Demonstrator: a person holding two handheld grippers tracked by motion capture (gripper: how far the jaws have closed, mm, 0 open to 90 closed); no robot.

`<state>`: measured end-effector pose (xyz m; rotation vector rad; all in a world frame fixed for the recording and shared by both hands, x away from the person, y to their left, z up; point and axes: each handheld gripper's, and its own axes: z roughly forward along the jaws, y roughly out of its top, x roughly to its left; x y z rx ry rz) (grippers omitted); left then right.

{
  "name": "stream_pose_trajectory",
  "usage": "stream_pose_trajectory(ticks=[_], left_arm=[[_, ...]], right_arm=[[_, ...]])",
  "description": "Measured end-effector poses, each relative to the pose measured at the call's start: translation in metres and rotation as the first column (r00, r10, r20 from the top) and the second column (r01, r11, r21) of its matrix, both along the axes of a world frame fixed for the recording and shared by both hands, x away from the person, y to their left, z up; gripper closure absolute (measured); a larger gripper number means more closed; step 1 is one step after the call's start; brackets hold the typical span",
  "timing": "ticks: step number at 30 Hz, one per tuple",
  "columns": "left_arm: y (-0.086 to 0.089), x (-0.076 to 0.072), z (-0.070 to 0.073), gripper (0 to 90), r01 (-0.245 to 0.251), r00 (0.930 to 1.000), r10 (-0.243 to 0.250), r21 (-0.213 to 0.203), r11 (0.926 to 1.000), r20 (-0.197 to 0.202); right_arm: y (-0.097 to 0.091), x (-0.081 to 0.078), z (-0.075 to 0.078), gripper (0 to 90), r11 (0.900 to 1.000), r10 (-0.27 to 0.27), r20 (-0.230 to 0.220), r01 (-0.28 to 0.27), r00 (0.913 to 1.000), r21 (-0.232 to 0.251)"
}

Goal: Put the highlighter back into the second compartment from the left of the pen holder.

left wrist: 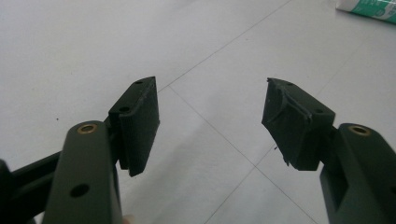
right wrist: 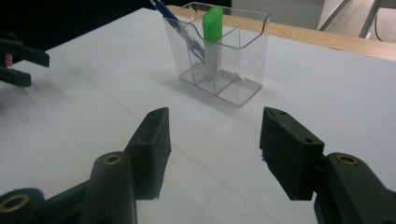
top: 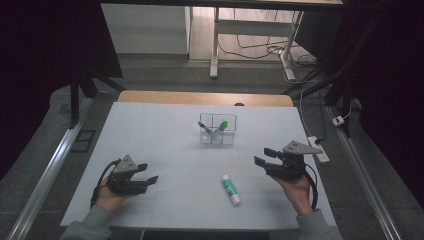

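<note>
Two tongs were at work over the white table [top: 165, 130], one in each hand. At the left, the left tongs [top: 148, 172] sat low near the table's near edge, held in the person's left hand [top: 111, 196], pointing toward the middle of the table. In the left gripper view its two black jaws stood well apart with only bare table between them, open and holding nothing.

Further right lay one glue stick [top: 231, 190], white with a green label, flat on the table between the two tongs and closer to the right one. Its long axis ran from far-left to near-right in the high view, slightly slanted, the white cap end toward the person. Nothing touched it. One corner of it showed at the top right of the left gripper view [left wrist: 369, 10].

Beyond it, near the table's middle, stood one clear plastic holder [top: 217, 129] with dividers. It held two things: one blue pen [right wrist: 180, 29] leaning to the left, and one green-capped stick [right wrist: 213, 28] standing upright beside it.

At the right, the right tongs [top: 262, 156] hovered above the table in the right hand [top: 297, 192], pointing left and slightly away. Its jaws were also spread, empty, aimed toward the holder in the right gripper view.
</note>
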<state>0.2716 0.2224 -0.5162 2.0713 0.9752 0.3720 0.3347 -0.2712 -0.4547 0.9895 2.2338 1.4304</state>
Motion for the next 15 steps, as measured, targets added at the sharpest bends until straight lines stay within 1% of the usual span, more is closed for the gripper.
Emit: stream_pose_trajectory(ticks=[4,10,15], left_arm=[[-0.0001,-0.0002,0.0002,35.5,0.000,1.0000,0.000,0.001,1.0000,0.001],[0.0007,-0.0003,0.0007,35.5,0.000,1.0000,0.000,-0.001,1.0000,0.003],[0.0001,-0.0004,0.0005,35.5,0.000,1.0000,0.000,0.004,1.0000,0.004]], right_arm=[[-0.0030,-0.0032,-0.0004,42.6,0.9999,0.009,0.000,-0.009,1.0000,-0.013],[-0.0039,-0.0063,-0.0035,42.2,0.9974,0.025,-0.009,-0.025,0.9997,-0.068],[-0.0038,-0.0080,-0.0049,42.1,0.9968,0.031,-0.019,-0.032,0.9993,-0.073]])
